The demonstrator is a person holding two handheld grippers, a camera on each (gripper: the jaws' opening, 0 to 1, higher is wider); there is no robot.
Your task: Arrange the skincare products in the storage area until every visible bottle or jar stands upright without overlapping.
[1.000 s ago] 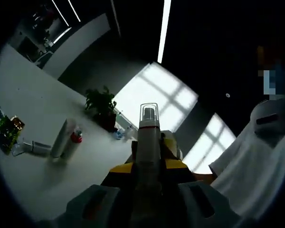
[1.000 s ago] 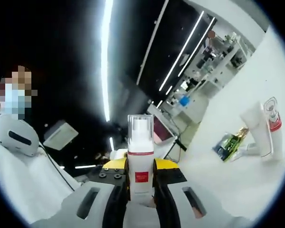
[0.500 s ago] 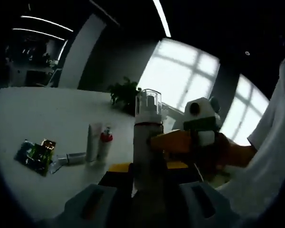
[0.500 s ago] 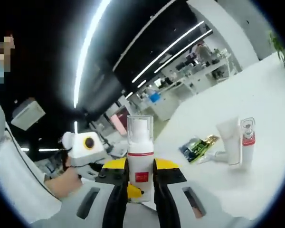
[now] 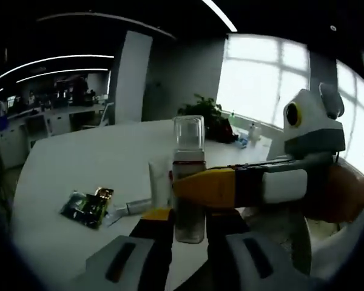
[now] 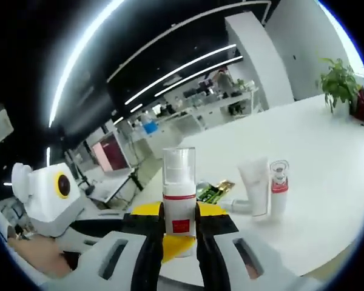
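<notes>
There were two pump bottles (image 6: 179, 194) (image 6: 279, 195), one white tube (image 6: 254, 185), one small tube (image 5: 135, 207), one green sachet (image 6: 213, 191), one potted plant (image 6: 338, 84).

Taking the white tube (image 6: 253, 185) standing on the surface (image 6: 327, 157) as the landmark: a red-collared pump bottle (image 6: 278, 191) stands just beside it, nearly touching, so no gripper fits between the two. On the tube's other side a small tube (image 5: 133, 207) lies flat, and past that a green sachet (image 5: 86, 207) lies on the surface, so that flank is cluttered low down. Beyond the tube, toward the potted plant (image 6: 337, 85), the surface is bare and wide. In front of the tube the foam bottle (image 6: 179, 194), clamped between both grippers (image 6: 178, 233) (image 5: 181, 188), blocks the near approach.
</notes>
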